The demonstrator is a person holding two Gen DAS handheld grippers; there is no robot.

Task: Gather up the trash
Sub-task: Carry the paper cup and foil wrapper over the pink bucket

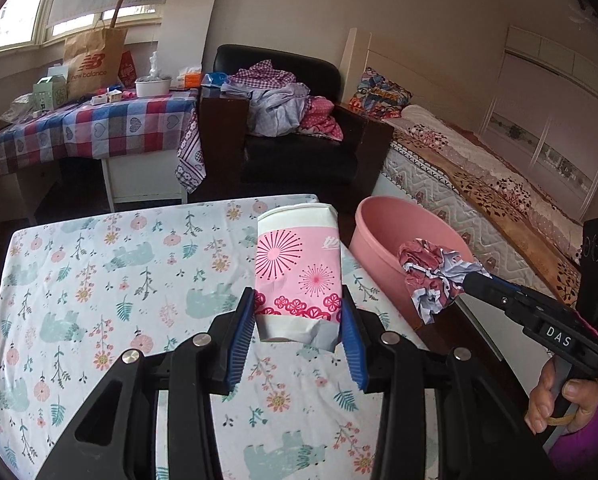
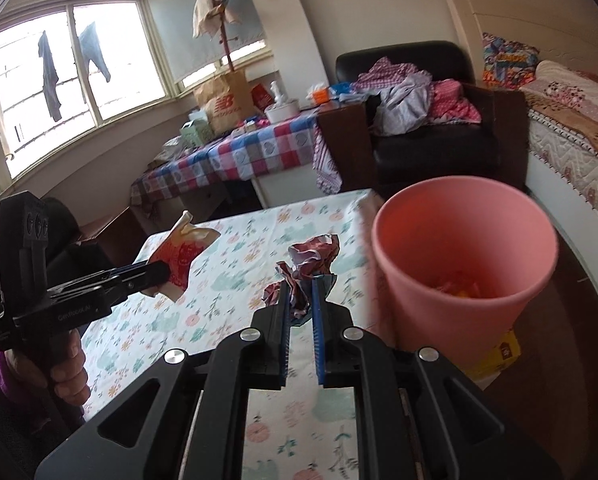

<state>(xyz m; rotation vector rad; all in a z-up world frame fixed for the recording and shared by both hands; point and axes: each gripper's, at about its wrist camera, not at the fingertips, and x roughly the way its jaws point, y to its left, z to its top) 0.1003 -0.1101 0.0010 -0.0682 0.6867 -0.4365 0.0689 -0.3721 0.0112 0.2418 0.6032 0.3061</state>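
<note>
My left gripper (image 1: 299, 318) is shut on a flattened pink-and-white wrapper (image 1: 297, 272) and holds it above the floral table; it also shows in the right wrist view (image 2: 181, 258). My right gripper (image 2: 301, 296) is shut on a crumpled red-and-white paper ball (image 2: 313, 258), held in the air just left of the pink bin (image 2: 459, 248). In the left wrist view the paper ball (image 1: 435, 276) hangs over the near rim of the pink bin (image 1: 383, 224). Some orange and red trash (image 2: 459, 288) lies inside the bin.
The table with the floral cloth (image 1: 99, 280) is under both grippers. The bin stands beside its right edge, with a bed (image 1: 479, 184) beyond it. A black armchair with clothes (image 1: 291, 120) and a checked table (image 1: 91, 124) are behind. A yellow box (image 2: 499, 354) lies by the bin's base.
</note>
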